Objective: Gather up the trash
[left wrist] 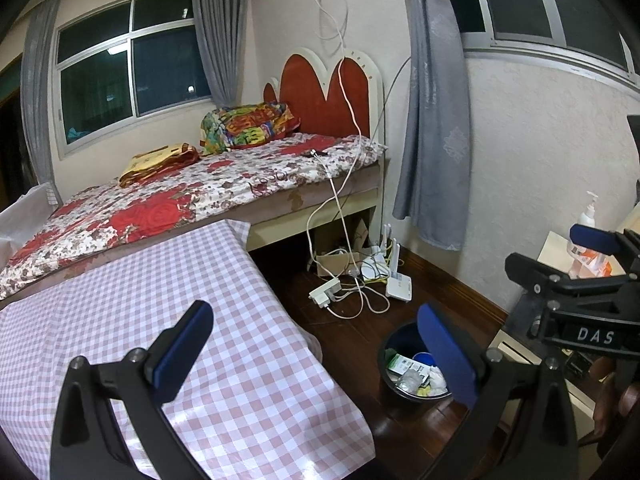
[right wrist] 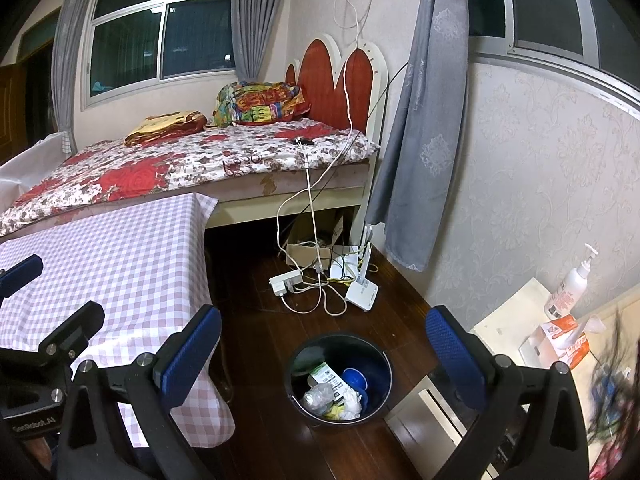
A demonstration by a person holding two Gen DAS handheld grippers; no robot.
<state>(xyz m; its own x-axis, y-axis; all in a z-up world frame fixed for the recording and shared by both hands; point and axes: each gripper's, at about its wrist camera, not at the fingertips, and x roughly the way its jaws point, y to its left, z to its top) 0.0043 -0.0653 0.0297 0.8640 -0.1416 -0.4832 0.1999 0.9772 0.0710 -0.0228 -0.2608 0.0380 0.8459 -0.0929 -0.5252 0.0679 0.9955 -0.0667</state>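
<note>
A round black plastic bin (right wrist: pixel 340 378) stands on the dark wooden floor (right wrist: pixel 260 344) beside my pink checked tablecloth-covered table (right wrist: pixel 120 264), holding a crumpled clear bottle (right wrist: pixel 318 396), white tissue (right wrist: pixel 354 402), a green-and-white carton (right wrist: pixel 326 374) and a blue cup (right wrist: pixel 354 379). My right gripper (right wrist: pixel 324 360) hangs above it, jaws wide and empty; my left gripper (left wrist: pixel 316 356) gapes likewise over the table edge

A floral-sheeted bed (right wrist: pixel 180 160) stands behind the checked tablecloth (right wrist: pixel 120 256); a power strip (right wrist: pixel 285 280) and router (right wrist: pixel 362 294) lie on the floor
</note>
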